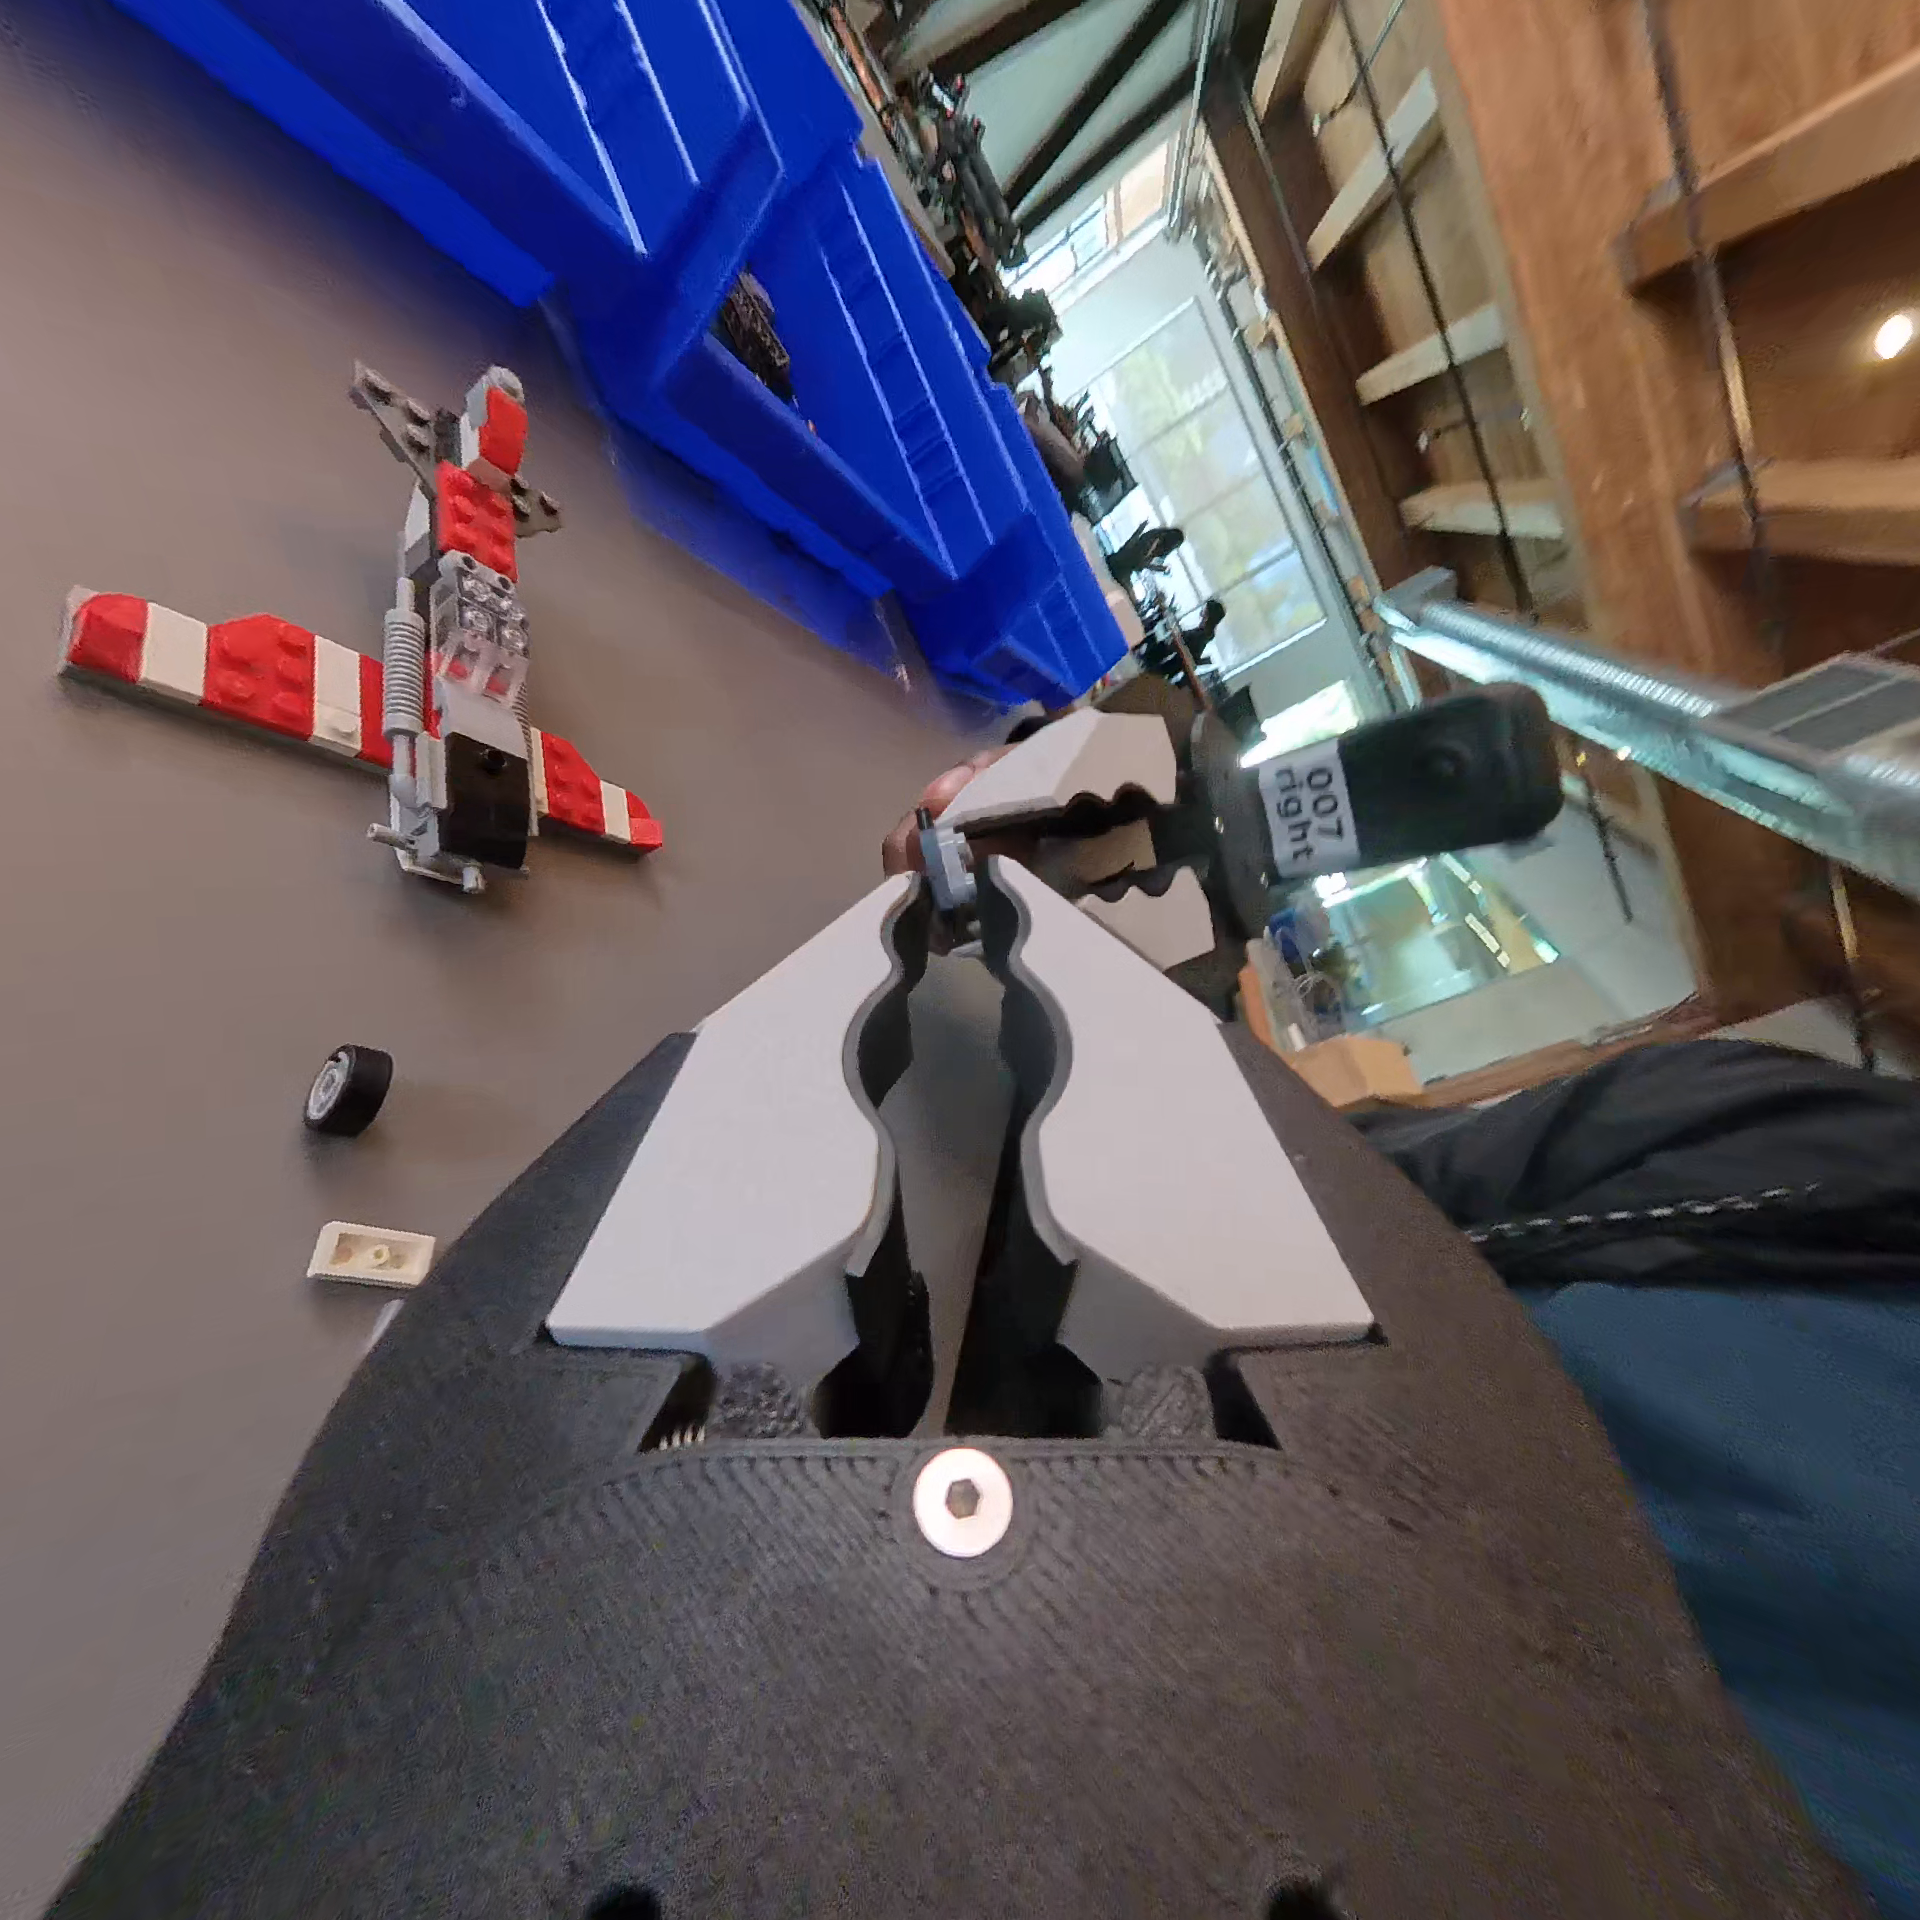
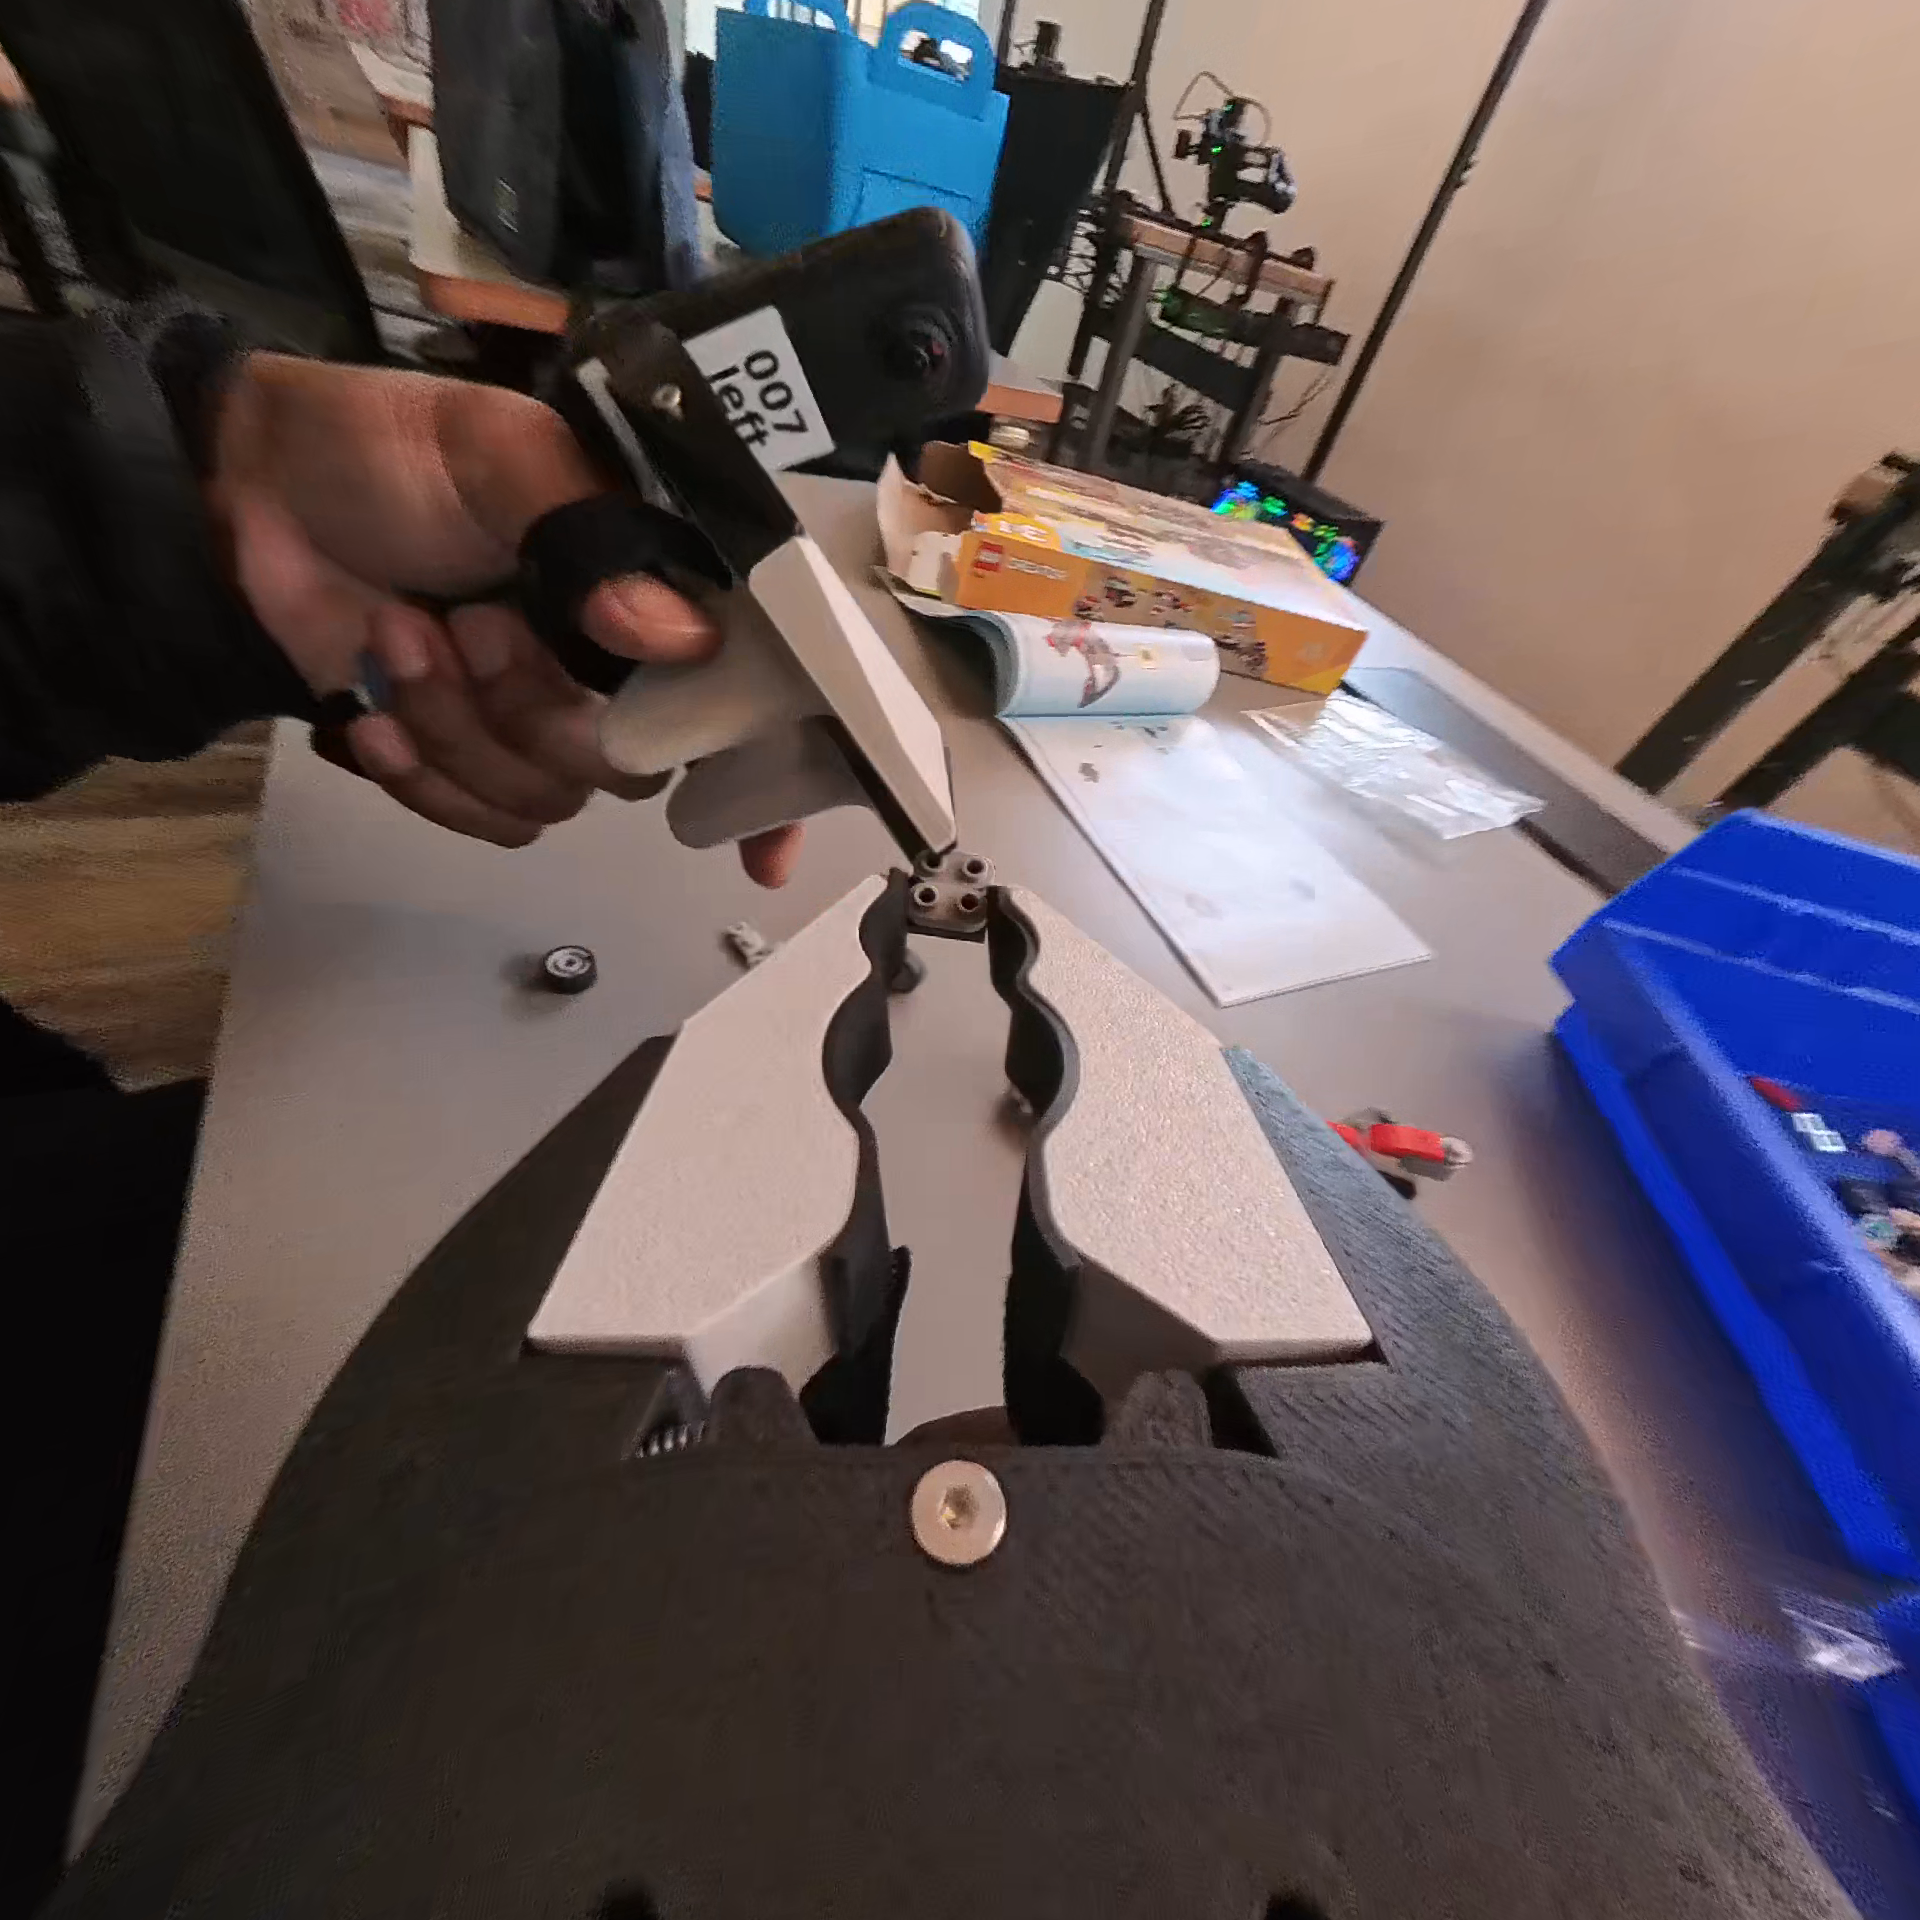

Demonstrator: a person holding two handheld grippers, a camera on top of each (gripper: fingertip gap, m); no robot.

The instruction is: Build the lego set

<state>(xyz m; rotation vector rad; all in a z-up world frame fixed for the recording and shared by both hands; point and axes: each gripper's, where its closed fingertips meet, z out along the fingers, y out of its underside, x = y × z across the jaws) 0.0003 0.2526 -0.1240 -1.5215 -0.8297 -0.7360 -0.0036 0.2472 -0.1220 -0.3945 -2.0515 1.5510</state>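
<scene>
A small grey studded Lego piece (image 2: pixel 948 896) is held in the air between both grippers. My right gripper (image 2: pixel 948 916) is shut on its sides. My left gripper (image 1: pixel 951 902) is shut on the same piece (image 1: pixel 948 868) from the other side; in the right wrist view it (image 2: pixel 935 844) comes in from the upper left, gripping the far edge. The right gripper (image 1: pixel 977 826) meets it tip to tip in the left wrist view. The red-and-white Lego plane (image 1: pixel 416 665) lies on the grey table (image 1: pixel 208 987), left of the grippers.
A black wheel (image 1: pixel 348 1088) and a white tile (image 1: pixel 371 1252) lie near the plane. Blue bins (image 1: pixel 779 312) line the table's far edge; one (image 2: pixel 1766 1091) holds loose pieces. A Lego box (image 2: pixel 1143 592), booklets (image 2: pixel 1216 862), a plastic bag (image 2: pixel 1392 758) and a red piece (image 2: pixel 1397 1143) lie beyond. My left and right fingertips are right by each other. The red-and-white Lego plane (image 1: pixel 416 665) is about equally far from each gripper, around 11 cm.
</scene>
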